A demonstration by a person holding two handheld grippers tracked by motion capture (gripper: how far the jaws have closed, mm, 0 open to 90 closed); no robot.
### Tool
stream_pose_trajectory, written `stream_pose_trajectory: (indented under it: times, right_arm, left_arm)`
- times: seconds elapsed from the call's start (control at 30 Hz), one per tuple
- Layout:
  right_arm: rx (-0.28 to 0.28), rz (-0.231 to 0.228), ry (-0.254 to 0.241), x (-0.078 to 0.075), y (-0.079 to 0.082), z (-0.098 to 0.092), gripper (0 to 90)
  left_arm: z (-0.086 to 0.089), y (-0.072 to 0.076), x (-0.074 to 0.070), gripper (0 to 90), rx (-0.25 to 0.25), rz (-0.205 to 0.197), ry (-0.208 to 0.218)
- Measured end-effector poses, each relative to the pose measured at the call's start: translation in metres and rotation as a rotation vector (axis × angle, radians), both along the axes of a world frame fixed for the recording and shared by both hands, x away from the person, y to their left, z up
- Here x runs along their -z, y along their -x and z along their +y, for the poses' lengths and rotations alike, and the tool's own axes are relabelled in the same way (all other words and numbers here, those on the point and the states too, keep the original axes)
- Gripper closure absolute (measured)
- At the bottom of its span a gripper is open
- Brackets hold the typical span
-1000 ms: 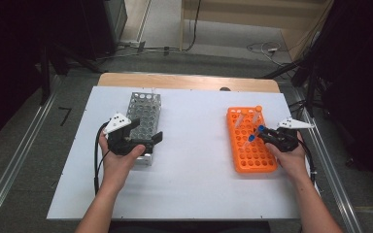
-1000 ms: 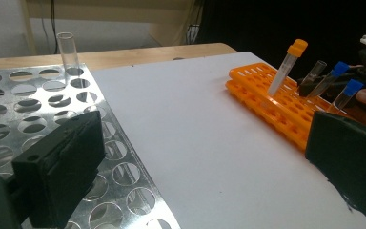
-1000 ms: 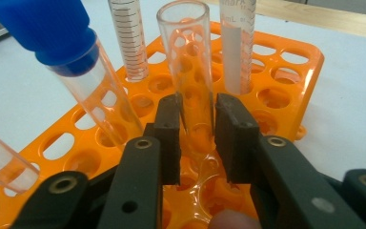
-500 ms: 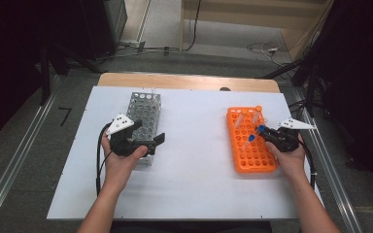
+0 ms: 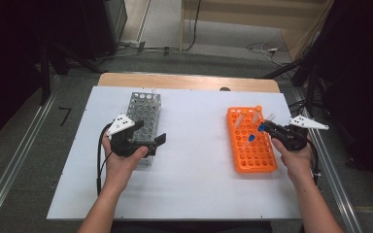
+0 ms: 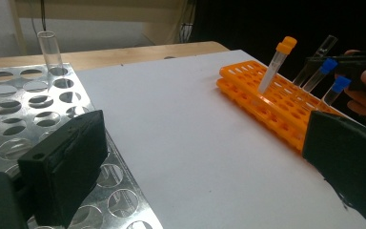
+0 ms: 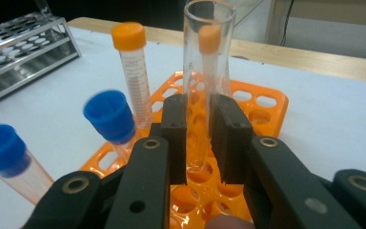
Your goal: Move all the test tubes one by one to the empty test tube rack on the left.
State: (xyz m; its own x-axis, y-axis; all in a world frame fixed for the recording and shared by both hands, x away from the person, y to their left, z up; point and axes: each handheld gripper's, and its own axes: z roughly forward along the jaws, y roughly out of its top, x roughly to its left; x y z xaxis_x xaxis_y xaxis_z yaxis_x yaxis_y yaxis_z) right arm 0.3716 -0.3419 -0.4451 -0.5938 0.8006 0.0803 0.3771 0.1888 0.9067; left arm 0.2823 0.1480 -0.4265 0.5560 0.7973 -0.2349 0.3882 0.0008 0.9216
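right gripper (image 7: 198, 138): jaws pinched on a clear open tube (image 7: 206, 71), gripping it low on the glass, pads snug on both sides

tube: stands upright between the pads, bottom end just over the holes of the orange rack (image 7: 262, 102), looks lifted out rather than seated, can't say for sure if the tip is touching plastic

same thing from above: right gripper (image 5: 268, 127) sits at the rack's (image 5: 260, 162) right edge, and the tube (image 5: 270, 118) pokes up and away from the hand

rack neighbours: two blue-capped tubes (image 7: 110, 119) lean to the left of the jaws, an orange-capped one (image 7: 132, 67) stands a bit further back, all in the orange rack

left gripper (image 5: 150, 141): jaws spread wide with nothing between them, parked over the near end of the metal rack (image 5: 144, 108); in the left gripper view one pad (image 6: 64, 174) hangs right above the holes, the other is well off to the side over the white table (image 6: 181, 143)

metal rack: one clear tube (image 6: 51, 50) standing in a far hole (image 6: 59, 71)

far side: the two racks are well apart on the table (image 5: 194, 165), metal one left, orange one right, wooden strip (image 5: 184, 81) along the back edge
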Motion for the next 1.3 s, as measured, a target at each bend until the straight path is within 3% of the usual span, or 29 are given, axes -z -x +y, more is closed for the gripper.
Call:
stream_pose_trajectory:
  times: [0.27, 0.73, 1.03, 1.3]
  right_arm:
    - [0.03, -0.044, 0.005, -0.017, 0.009, 0.001, 74.1]
    - [0.0, -0.098, -0.067, -0.038, 0.02, 0.006, 74.1]
    - [-0.045, -0.13, -0.101, -0.048, 0.029, 0.018, 74.1]
    - [-0.114, -0.121, -0.125, -0.051, 0.039, 0.038, 74.1]
  left_arm:
    - [-0.001, 0.001, -0.001, 1.4, 0.003, -0.001, 0.005]
    - [-0.005, 0.003, -0.004, 1.1, 0.028, -0.012, 0.002]
    - [-0.009, 0.004, -0.005, 0.0, 0.053, -0.018, 0.002]
    - [-0.018, 0.006, -0.007, 0.0, 0.075, -0.024, -0.005]
